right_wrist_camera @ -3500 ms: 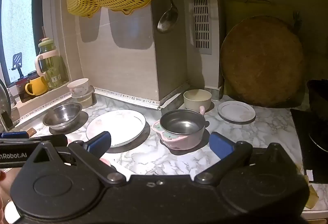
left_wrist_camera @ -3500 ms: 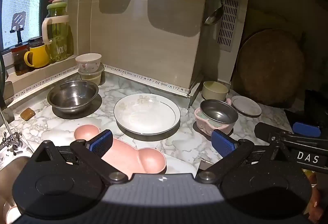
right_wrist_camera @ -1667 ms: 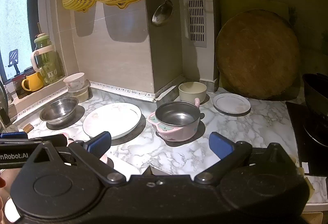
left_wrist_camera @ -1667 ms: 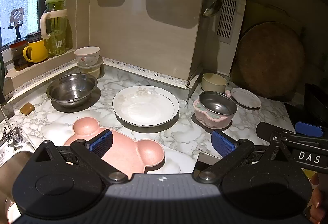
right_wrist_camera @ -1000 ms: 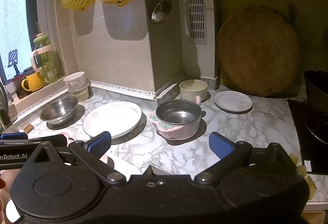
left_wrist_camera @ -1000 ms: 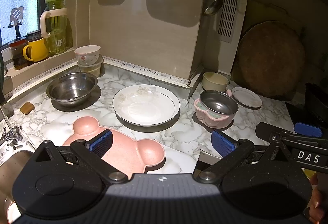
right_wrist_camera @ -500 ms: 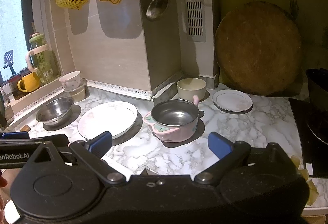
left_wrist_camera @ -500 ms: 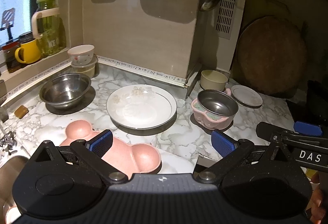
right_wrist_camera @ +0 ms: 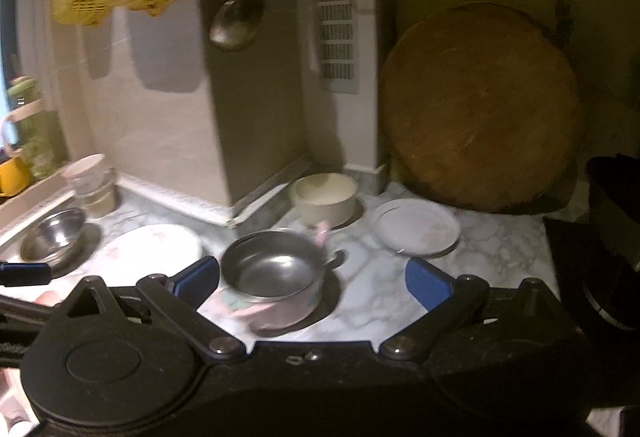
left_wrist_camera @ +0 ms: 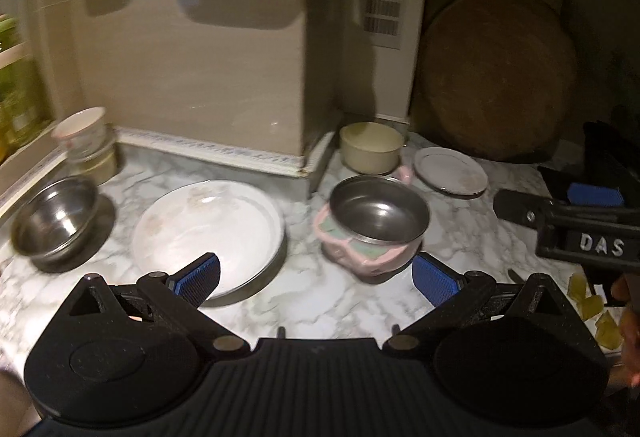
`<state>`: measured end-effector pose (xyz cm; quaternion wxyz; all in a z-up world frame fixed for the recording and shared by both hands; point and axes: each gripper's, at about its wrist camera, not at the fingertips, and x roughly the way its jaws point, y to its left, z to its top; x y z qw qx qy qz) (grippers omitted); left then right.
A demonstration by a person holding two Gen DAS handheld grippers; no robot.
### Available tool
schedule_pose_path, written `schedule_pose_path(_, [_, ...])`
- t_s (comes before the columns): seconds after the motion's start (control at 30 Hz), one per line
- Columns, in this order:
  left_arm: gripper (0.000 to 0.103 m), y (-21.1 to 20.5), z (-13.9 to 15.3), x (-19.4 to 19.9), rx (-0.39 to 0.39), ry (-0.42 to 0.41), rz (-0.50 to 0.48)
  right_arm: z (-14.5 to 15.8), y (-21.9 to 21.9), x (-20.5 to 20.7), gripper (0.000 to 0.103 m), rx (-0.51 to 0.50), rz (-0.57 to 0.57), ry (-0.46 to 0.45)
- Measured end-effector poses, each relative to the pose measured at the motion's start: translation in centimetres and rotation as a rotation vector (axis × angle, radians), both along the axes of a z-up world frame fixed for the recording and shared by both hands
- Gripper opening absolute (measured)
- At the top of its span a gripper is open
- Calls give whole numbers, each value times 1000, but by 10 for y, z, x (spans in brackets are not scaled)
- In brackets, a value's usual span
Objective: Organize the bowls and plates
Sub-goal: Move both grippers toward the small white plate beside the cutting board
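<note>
Both grippers empty, jaws wide apart: left gripper (left_wrist_camera: 316, 277) over counter (left_wrist_camera: 304, 289) between big plate (left_wrist_camera: 208, 233) and pink bowl (left_wrist_camera: 376, 229); right gripper (right_wrist_camera: 312, 281) near that bowl. Small plate (right_wrist_camera: 416, 227) beside cream bowl (right_wrist_camera: 326, 197).

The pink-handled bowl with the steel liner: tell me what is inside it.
The steel liner of the pink bowl looks empty: only bare, shiny metal shows in both views. The near inner wall is hidden behind its rim, and the right wrist view is blurred.
</note>
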<state>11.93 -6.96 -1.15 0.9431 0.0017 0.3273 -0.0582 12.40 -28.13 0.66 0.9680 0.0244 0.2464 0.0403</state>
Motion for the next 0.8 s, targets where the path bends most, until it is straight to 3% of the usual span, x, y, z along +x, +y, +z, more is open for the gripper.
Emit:
schedule_pose_path(0.43, [103, -52, 12, 104, -43, 52, -81, -2, -67, 97, 100, 24, -110, 92])
schedule_pose_path(0.8, [102, -113, 10, 205, -95, 148, -142, -26, -133, 189, 97, 74, -205, 226])
